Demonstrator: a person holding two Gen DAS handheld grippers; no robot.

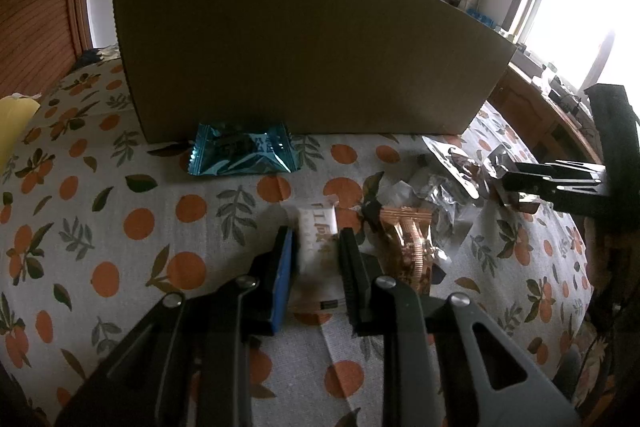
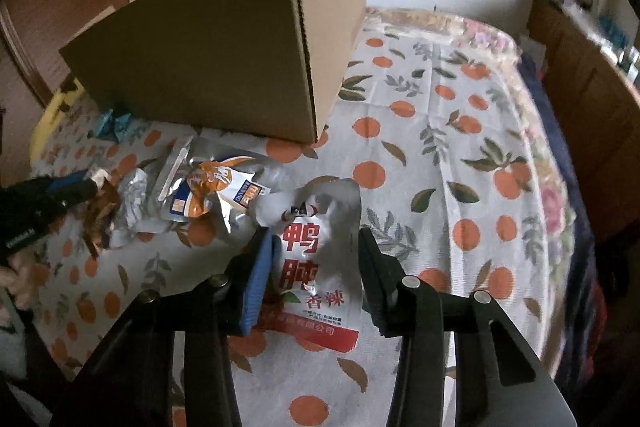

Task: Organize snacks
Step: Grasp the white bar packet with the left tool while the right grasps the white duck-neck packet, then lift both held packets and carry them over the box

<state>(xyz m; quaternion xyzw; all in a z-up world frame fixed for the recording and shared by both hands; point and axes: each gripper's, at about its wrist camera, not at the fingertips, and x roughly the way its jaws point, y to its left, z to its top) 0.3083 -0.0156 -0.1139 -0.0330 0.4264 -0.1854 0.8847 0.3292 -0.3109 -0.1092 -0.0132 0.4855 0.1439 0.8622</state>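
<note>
Left claw: your left gripper [image 1: 316, 247] is pinching the white snack packet [image 1: 318, 259]; both pads are pressing its sides, low over the orange-print cloth [image 1: 120, 227].
Right claw: your right gripper [image 2: 316, 259] is straddling the silver pouch with red characters [image 2: 316, 267]. The blue pad [image 2: 256, 283] is touching its left edge; the black finger [image 2: 372, 267] is standing just clear of the right edge, so you are not gripping it yet.
Pouch position: it is lying flat on the cloth between your right fingers, crumpled top pointing toward the box, red bottom band nearest you.
Handling, pouch: it is looking light, soft and slick, a foil skin that will likely buckle and slide. Judge the firmer filled middle the best hold, not the loose top flap.
Handling, white packet: it is looking small, light and slightly stiff; your grip across its width is seeming sound.
Near pile: a brown wrapper [image 1: 408, 247] is lying just beside the white packet, and crumpled foil packs [image 2: 212, 195] are lying beyond your right claw.
Farther: a teal packet [image 1: 240, 151] is resting against the foot of the cardboard box [image 1: 300, 47].
Box: it is standing open-topped at the far side; its wall is looking tall, so you will likely be lifting each snack over the rim.
</note>
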